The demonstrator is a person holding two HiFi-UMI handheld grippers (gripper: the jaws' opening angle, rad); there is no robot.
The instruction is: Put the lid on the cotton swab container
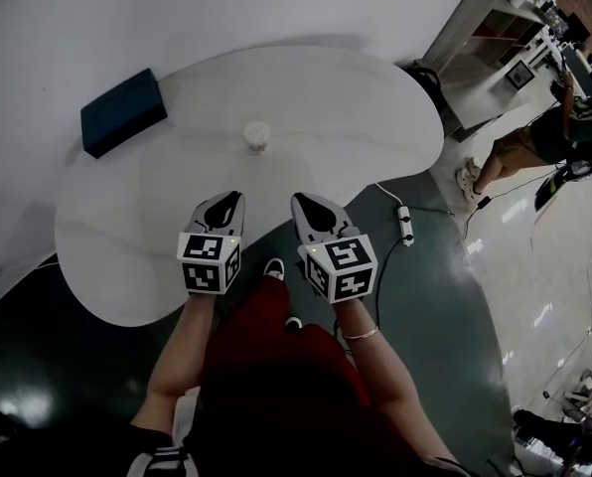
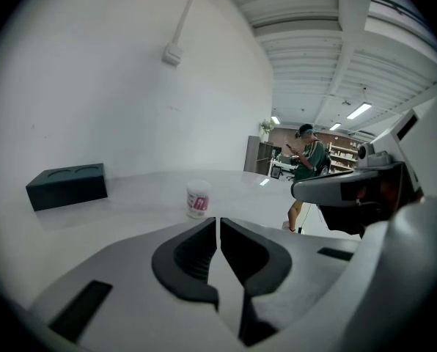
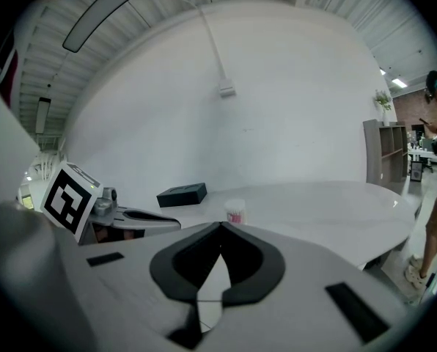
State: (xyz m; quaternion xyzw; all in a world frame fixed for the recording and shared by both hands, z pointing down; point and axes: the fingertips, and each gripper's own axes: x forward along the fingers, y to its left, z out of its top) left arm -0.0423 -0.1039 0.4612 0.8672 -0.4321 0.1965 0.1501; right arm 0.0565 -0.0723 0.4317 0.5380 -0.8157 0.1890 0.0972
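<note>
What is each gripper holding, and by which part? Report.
Nothing is held: left gripper and right gripper are shut and empty; the cotton swab container stands on the table.

My bench (image 1: 375, 117) is a rounded white slab up against a plain white wall (image 2: 94, 86). Dark glossy floor (image 1: 445, 346) with a power strip (image 1: 406, 225) lying on it, white shelving (image 1: 495, 38) off to my right, strip lights (image 2: 358, 111) on the ribbed ceiling.

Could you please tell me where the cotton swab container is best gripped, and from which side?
The cotton swab container stands upright and alone on the table, so probably take its round side wall at mid-height, coming level from the near edge.
</note>
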